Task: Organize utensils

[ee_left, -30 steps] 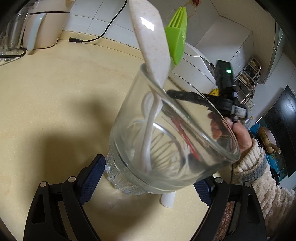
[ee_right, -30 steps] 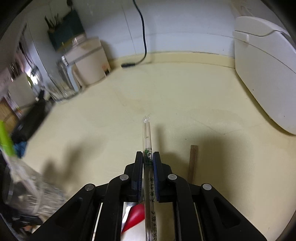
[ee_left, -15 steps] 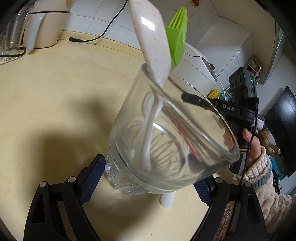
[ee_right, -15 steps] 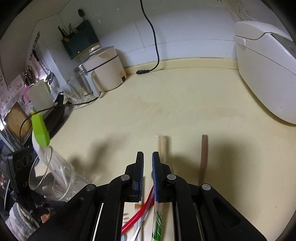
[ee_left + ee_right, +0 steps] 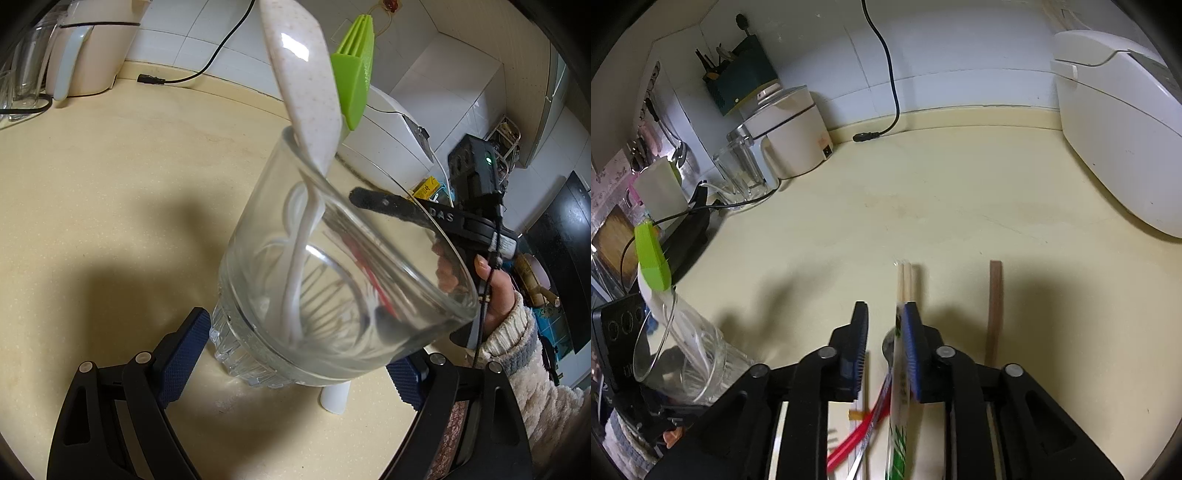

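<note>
The left gripper (image 5: 291,354) is clamped on the glass cup (image 5: 332,266), pads against its ribbed base, holding it tilted with the mouth leaning toward the right hand; whether the base touches the surface (image 5: 110,177) cannot be told. In the cup stand a speckled white spoon (image 5: 306,92) and a green silicone brush (image 5: 354,88), both leaning on the rim and reaching well above it. The right gripper (image 5: 882,347) hovers over the loose utensils near the front edge, its jaws opening; the wrapped chopsticks (image 5: 905,284) lie just beside its right pad, and no pad visibly presses on them. A red-handled utensil (image 5: 871,421) and other pieces lie under the gripper body, partly hidden; a wooden stick (image 5: 994,306) lies apart to the right. Risks, as judged: the tilted cup is top-heavy with tall utensils, so any slackening of the hold on smooth glass could let it rotate or spill its contents. The chopsticks are thin and sleeved in slick wrapping; a closing off-centre could pinch the wrapper only, or catch the red-handled utensil with them. On insertion, the long sticks may strike the spoon or brush and lever them out over the rim.
</note>
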A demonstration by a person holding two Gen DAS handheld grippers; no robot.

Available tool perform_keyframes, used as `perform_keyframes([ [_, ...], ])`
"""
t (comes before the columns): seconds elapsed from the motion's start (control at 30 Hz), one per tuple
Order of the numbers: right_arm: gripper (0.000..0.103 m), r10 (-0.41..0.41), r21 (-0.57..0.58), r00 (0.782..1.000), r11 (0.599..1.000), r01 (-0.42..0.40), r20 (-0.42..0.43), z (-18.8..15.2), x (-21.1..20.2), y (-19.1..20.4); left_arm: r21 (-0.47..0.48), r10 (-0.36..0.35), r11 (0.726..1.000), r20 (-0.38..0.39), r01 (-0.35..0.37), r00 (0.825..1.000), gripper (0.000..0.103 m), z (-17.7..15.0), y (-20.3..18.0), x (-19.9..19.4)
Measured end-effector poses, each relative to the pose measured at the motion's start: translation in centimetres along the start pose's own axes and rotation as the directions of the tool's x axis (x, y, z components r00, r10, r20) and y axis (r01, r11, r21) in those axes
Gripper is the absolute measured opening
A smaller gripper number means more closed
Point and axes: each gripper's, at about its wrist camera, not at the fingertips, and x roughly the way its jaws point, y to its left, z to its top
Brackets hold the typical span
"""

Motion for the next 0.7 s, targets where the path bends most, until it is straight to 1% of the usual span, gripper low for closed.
perform_keyframes([
  [0.13, 0.031, -0.018, 0.006, 0.999, 1.0, 0.018, -0.037, 1.1, 1.9, -0.6, 0.0, -0.001, 1.0, 0.0, 0.001, 1.0, 0.091, 0.0, 0.0, 0.0],
  [0.2, 0.032, -0.026, 0.011, 0.998, 1.0, 0.027, -0.062, 1.3, 2.8, -1.0, 0.0, -0.001, 1.0, 0.0, 0.001, 1.0, 0.091, 0.0, 0.0, 0.1],
  [0.3, 0.032, 0.003, 0.018, 0.994, 1.0, -0.001, -0.107, 1.5, 4.1, -1.1, 0.0, -0.001, 1.0, 0.0, 0.001, 1.0, 0.091, 0.0, 0.0, 0.0],
  [0.4, 0.032, -0.028, -0.006, 0.992, 1.0, 0.027, -0.127, 1.7, 5.0, -0.7, 0.0, -0.001, 1.0, 0.0, 0.001, 1.0, 0.091, 0.0, 0.0, 0.0],
  [0.5, 0.032, -0.029, -0.02, 0.989, 0.999, 0.027, -0.147, 1.6, 5.9, -0.4, 0.0, -0.001, 1.0, 0.0, 0.001, 1.0, 0.091, 0.0, 0.0, 0.0],
  [0.57, 0.029, -0.031, -0.035, 0.989, 0.999, 0.027, -0.147, 1.6, 5.9, -0.1, 0.0, -0.001, 1.0, 0.0, 0.001, 1.0, 0.091, 0.0, 0.1, 0.0],
  [0.63, 0.016, -0.039, -0.044, 0.99, 0.998, 0.033, -0.137, 1.5, 5.7, -0.1, 0.0, -0.001, 1.0, 0.0, 0.001, 1.0, 0.091, 0.0, 0.1, 0.0],
  [0.7, 0.012, -0.046, -0.037, 0.991, 0.998, 0.042, -0.126, 1.6, 5.3, -0.2, 0.0, -0.001, 1.0, 0.001, 0.001, 1.0, 0.091, 0.0, 0.0, 0.0],
])
